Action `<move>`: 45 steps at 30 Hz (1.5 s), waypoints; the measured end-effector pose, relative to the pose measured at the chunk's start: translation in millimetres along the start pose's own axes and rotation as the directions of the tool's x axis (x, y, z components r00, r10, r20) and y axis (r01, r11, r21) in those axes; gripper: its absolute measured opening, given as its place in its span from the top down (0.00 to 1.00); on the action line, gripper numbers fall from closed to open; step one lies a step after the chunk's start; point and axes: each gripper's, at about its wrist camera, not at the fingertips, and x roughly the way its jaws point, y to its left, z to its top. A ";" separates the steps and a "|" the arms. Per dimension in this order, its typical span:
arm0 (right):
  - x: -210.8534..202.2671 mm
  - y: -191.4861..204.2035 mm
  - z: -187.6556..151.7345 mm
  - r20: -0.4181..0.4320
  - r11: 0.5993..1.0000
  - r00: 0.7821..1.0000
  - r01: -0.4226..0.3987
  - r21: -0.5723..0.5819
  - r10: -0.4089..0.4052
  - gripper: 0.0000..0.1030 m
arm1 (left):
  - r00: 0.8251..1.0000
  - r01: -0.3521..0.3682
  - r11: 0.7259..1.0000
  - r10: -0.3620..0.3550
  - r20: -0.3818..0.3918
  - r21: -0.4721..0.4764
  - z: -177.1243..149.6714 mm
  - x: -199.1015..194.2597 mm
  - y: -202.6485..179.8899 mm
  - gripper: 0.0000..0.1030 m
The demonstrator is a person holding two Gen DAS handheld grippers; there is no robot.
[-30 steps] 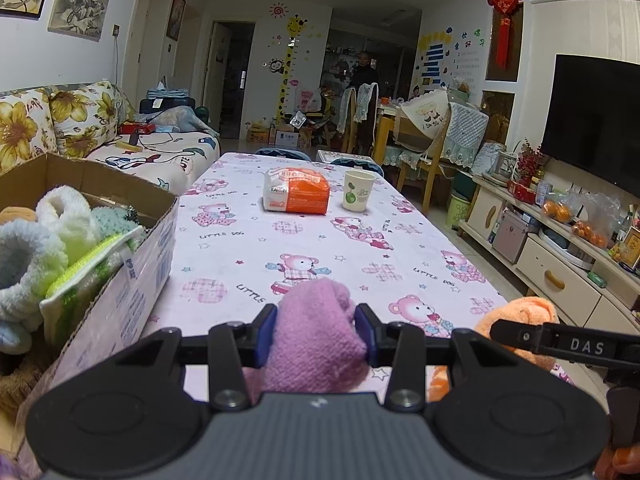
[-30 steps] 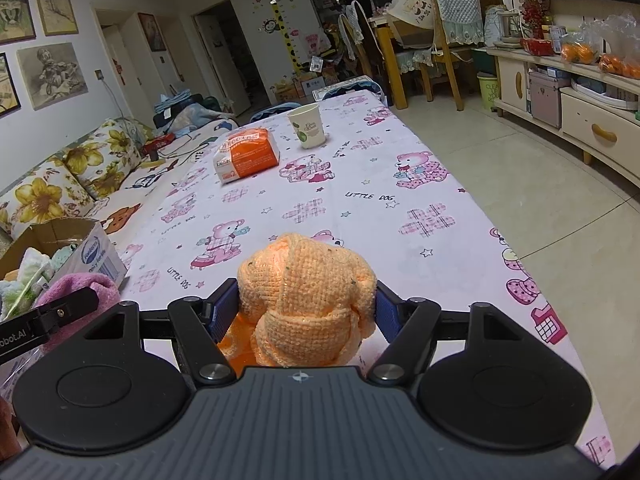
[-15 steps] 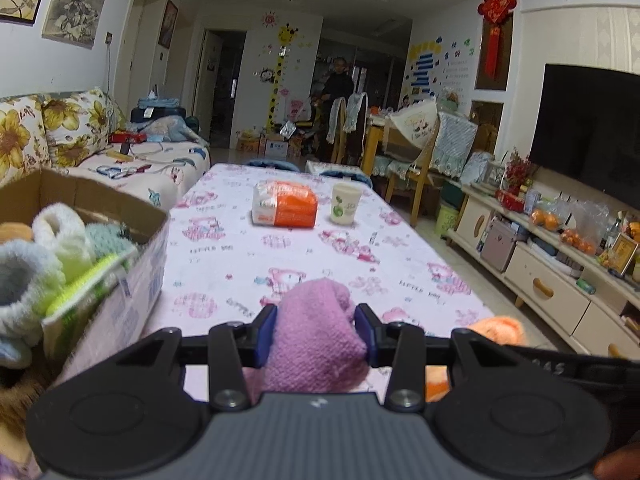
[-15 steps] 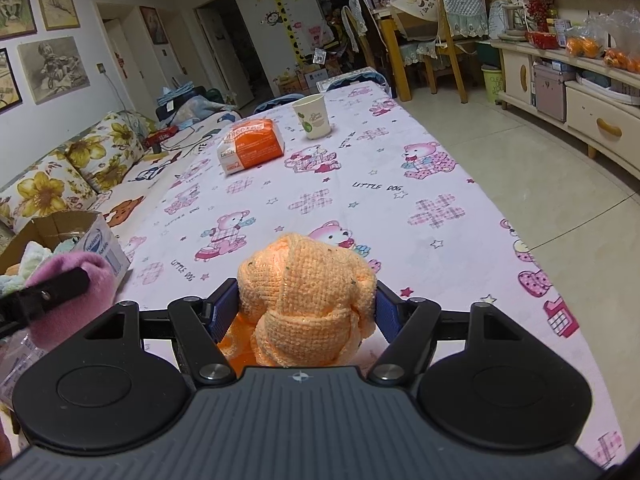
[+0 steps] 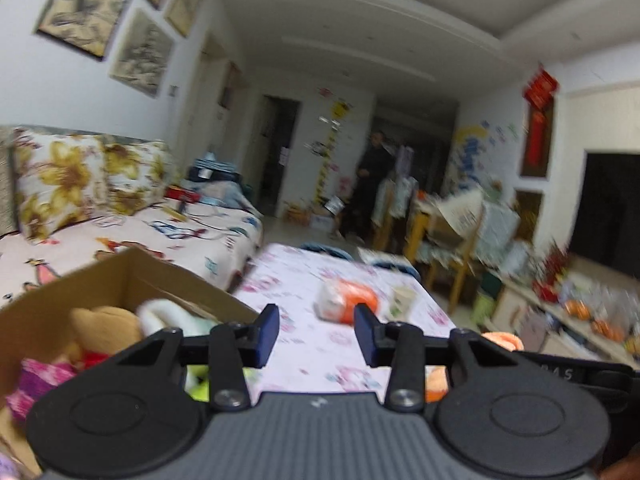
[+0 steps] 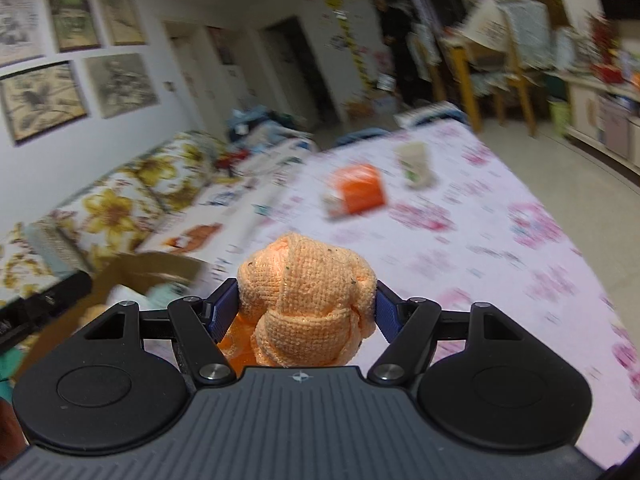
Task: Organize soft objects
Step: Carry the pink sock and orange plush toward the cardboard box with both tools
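Left gripper jaws apart and empty beside box, right gripper jaws clamping orange cloth over counter

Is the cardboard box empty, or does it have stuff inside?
It has stuff inside. The open cardboard box holds soft things: a brown plush and a white fluffy one poke up inside it.

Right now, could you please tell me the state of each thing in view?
left gripper: open, empty.
right gripper: shut on orange knitted cloth.
cardboard box: open, soft items inside.
paper cup: upright on the table.
tissue pack: lying on the table.
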 end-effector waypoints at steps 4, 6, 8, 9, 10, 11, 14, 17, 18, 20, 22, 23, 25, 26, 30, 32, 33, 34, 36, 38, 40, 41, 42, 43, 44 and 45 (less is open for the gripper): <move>20.7 39.3 11.1 -0.003 0.994 0.995 -0.099 -0.036 0.099 0.15 | 0.996 -0.085 0.993 0.087 0.021 -0.078 7.0 0.9 32.7 0.61; 36.7 58.4 15.2 -0.017 0.988 0.989 -0.148 -0.040 0.147 0.15 | 0.991 -0.130 0.984 0.133 0.018 -0.119 7.3 2.3 47.4 0.61; 50.0 76.3 17.6 -0.021 0.981 0.982 -0.187 -0.053 0.186 0.15 | 0.984 -0.174 0.973 0.178 0.015 -0.154 7.8 2.8 59.3 0.61; 54.3 83.0 18.7 -0.016 0.978 0.980 -0.201 -0.060 0.200 0.15 | 0.982 -0.181 0.969 0.186 0.013 -0.166 7.7 2.9 65.2 0.62; 57.2 87.2 20.0 -0.010 0.976 0.977 -0.211 -0.061 0.211 0.15 | 0.983 -0.179 0.970 0.183 0.006 -0.163 7.9 3.5 67.4 0.62; 61.3 88.0 23.4 -0.010 0.974 0.976 -0.218 -0.057 0.218 0.15 | 0.986 -0.165 0.975 0.165 -0.011 -0.147 8.0 4.9 69.0 0.62; 60.7 80.6 24.2 -0.005 0.977 0.979 -0.204 -0.060 0.204 0.16 | 0.993 -0.099 0.991 0.093 -0.069 -0.093 4.8 9.0 66.6 0.62; 49.9 60.4 20.9 0.006 0.985 0.987 -0.160 -0.060 0.161 0.15 | 0.995 -0.020 0.999 0.017 -0.101 -0.026 -0.6 8.7 52.3 0.62; 47.5 53.7 19.4 0.005 0.988 0.990 -0.144 -0.054 0.144 0.15 | 0.994 0.007 1.000 -0.008 -0.113 -0.005 -2.9 8.3 46.5 0.62; 38.8 37.9 14.7 0.004 0.993 0.994 -0.110 -0.037 0.110 0.15 | 0.989 0.051 0.998 -0.046 -0.138 0.038 -10.5 8.4 34.0 0.62; 30.0 23.8 9.6 0.006 0.997 0.998 -0.069 -0.025 0.069 0.15 | 0.982 0.092 0.993 -0.077 -0.175 0.080 -21.3 6.9 18.6 0.60; 24.6 15.9 7.4 0.008 0.999 0.999 -0.050 -0.019 0.050 0.15 | 0.976 0.111 0.989 -0.091 -0.198 0.096 -28.1 5.9 10.8 0.60; 14.8 1.3 2.3 0.016 1.000 1.000 -0.013 -0.010 0.013 0.15 | 0.964 0.138 0.983 -0.105 -0.243 0.122 -41.7 5.4 -0.8 0.60; 9.4 -5.5 0.3 0.021 1.000 1.000 0.000 -0.006 0.001 0.15 | 0.958 0.151 0.978 -0.110 -0.265 0.141 -49.6 5.2 -7.7 0.59; -4.1 -25.1 -5.6 0.027 0.999 0.999 0.033 0.026 -0.033 0.15 | 0.934 0.179 0.961 -0.099 -0.343 0.210 -82.6 7.0 -30.1 0.55; -9.2 -31.6 -8.0 0.036 0.999 0.999 0.037 0.036 -0.038 0.15 | 0.923 0.174 0.956 -0.075 -0.377 0.237 -98.6 10.8 -36.6 0.55; -11.7 -33.3 -9.1 0.041 0.999 0.998 0.041 0.032 -0.042 0.15 | 0.921 0.159 0.952 -0.048 -0.386 0.260 -105.8 13.4 -39.3 0.55; -13.7 -34.5 -10.3 0.044 0.999 0.998 0.043 0.027 -0.045 0.15 | 0.920 0.140 0.949 -0.020 -0.391 0.283 -112.3 16.8 -41.4 0.55; -17.5 -35.1 -12.9 0.046 0.999 0.998 0.038 0.023 -0.039 0.15 | 0.916 0.107 0.946 0.025 -0.399 0.306 -121.1 24.2 -41.1 0.55; -19.0 -36.6 -13.7 0.046 0.999 0.998 0.039 0.012 -0.039 0.15 | 0.913 0.072 0.952 0.058 -0.403 0.298 -126.2 28.7 -36.9 0.49; -15.9 -34.5 -13.3 0.043 0.999 0.998 0.037 0.003 -0.037 0.15 | 0.918 0.055 0.956 0.066 -0.392 0.290 -128.5 29.9 -37.8 0.43; -16.9 -36.6 -13.1 0.042 0.999 0.999 0.032 0.001 -0.032 0.15 | 0.919 0.051 0.956 0.068 -0.388 0.290 -129.7 29.9 -38.8 0.42; -16.2 -36.6 -13.0 0.040 1.000 0.999 0.027 0.000 -0.027 0.15 | 0.918 0.053 0.956 0.068 -0.392 0.289 -131.4 30.8 -40.5 0.41; -15.4 -39.3 -11.9 0.035 1.000 0.999 0.024 0.001 -0.024 0.15 | 0.916 0.053 0.956 0.069 -0.395 0.289 -133.1 31.6 -40.5 0.39; -14.4 -39.6 -12.1 0.031 1.000 0.999 0.021 0.002 -0.021 0.15 | 0.917 0.051 0.954 0.072 -0.392 0.294 -135.6 33.1 -44.3 0.38; -13.8 -39.5 -12.3 0.026 1.000 1.000 0.017 0.002 -0.017 0.15 | 0.918 0.051 0.952 0.074 -0.389 0.302 -137.3 31.4 -46.2 0.37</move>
